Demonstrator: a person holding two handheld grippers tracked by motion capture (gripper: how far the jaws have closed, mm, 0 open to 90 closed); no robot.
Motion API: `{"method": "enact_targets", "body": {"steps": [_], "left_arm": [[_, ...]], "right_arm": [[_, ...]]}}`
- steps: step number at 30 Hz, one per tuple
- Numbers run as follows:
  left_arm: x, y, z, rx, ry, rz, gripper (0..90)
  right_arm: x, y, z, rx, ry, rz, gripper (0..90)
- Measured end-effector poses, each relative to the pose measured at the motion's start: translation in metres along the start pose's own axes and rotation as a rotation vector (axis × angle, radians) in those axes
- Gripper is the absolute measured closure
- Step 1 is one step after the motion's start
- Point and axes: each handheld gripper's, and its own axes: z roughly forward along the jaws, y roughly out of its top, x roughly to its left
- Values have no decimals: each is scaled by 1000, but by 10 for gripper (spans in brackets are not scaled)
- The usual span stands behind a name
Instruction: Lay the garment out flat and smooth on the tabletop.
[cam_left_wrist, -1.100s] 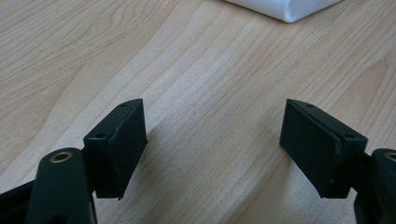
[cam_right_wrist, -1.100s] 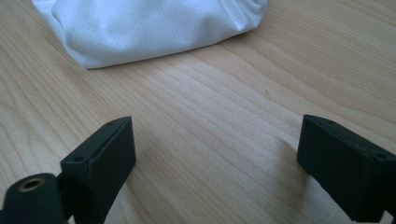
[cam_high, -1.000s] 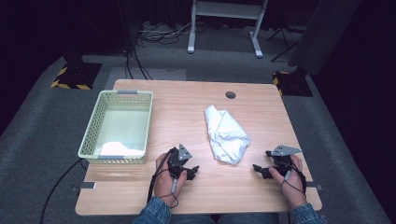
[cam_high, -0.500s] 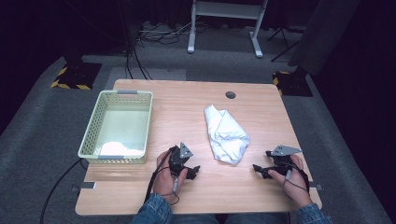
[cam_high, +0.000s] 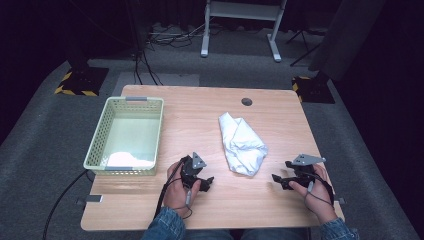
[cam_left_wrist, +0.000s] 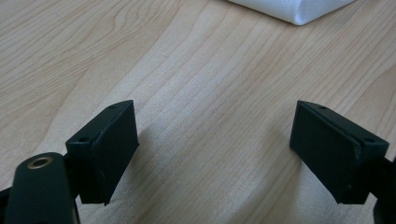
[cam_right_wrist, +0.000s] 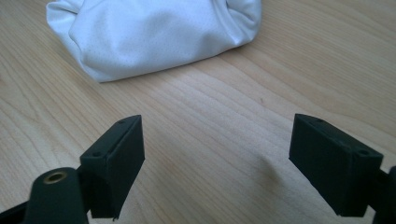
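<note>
Left tongs (cam_left_wrist: 212, 154): my jaws had just spread wide, nothing between.
Right tongs (cam_right_wrist: 217, 161): spread, just narrowing, empty.
Cloth (cam_high: 242, 143): crumpled mid-table, between both tongs, right of basket (cam_high: 97, 145).
Risk: I might pinch one loose fold, leaving it dragging.

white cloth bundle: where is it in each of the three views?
High view: white cloth bundle lies right of the table's centre, between the two hands.
Left gripper view: only its edge at the top, right of centre.
Right gripper view: fills the upper left, ahead of the open claw.
Shared landmark: the light wood table under it.
</note>
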Motion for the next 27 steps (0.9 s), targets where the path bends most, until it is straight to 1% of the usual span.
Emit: {"method": "enact_targets", "body": {"steps": [5,8,10,17,20,27], "left_arm": [[0,0,0,0,-1,-1,148],[0,0,0,0,-1,-1,148],[0,0,0,0,0,-1,148],[0,0,0,-1,-1,-1,148],[0,0,0,-1,-1,-1,148],[0,0,0,0,0,0,148]], "right_arm": [[0,7,-6,-7,-4,0,185],[-1,12,-9,-27,1,24,187],[-1,15,-11,-35,5,28,186],[0,29,-15,-46,-5,13,188],[0,35,-16,-34,-6,3,191],[2,49,-13,-44,2,-22,191]]}}
